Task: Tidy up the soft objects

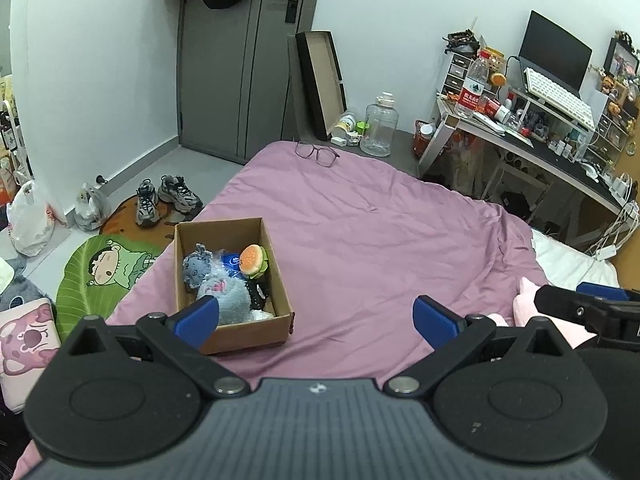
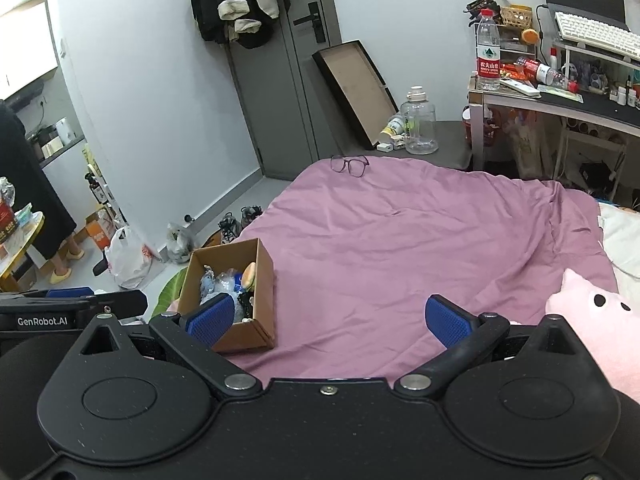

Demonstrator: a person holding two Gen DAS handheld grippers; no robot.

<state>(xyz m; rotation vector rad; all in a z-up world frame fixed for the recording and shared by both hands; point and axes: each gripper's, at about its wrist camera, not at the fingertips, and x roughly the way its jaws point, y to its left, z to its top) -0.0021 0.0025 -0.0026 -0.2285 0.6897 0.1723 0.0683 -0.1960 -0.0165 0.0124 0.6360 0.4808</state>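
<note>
currently your left gripper [image 1: 316, 316] has its jaws spread wide, nothing between them, over the purple bedsheet [image 1: 360, 220]. your right gripper [image 2: 330, 318] is likewise wide and empty. the cardboard box [image 1: 256, 332] sits on the sheet by the left fingertip, holding a burger toy [image 1: 253, 260], grey plush [image 1: 197, 266] and fuzzy blue item [image 1: 228, 296]. a pink plush [image 2: 596, 316] lies at your right. glasses [image 1: 317, 153] rest at the far edge.
</note>
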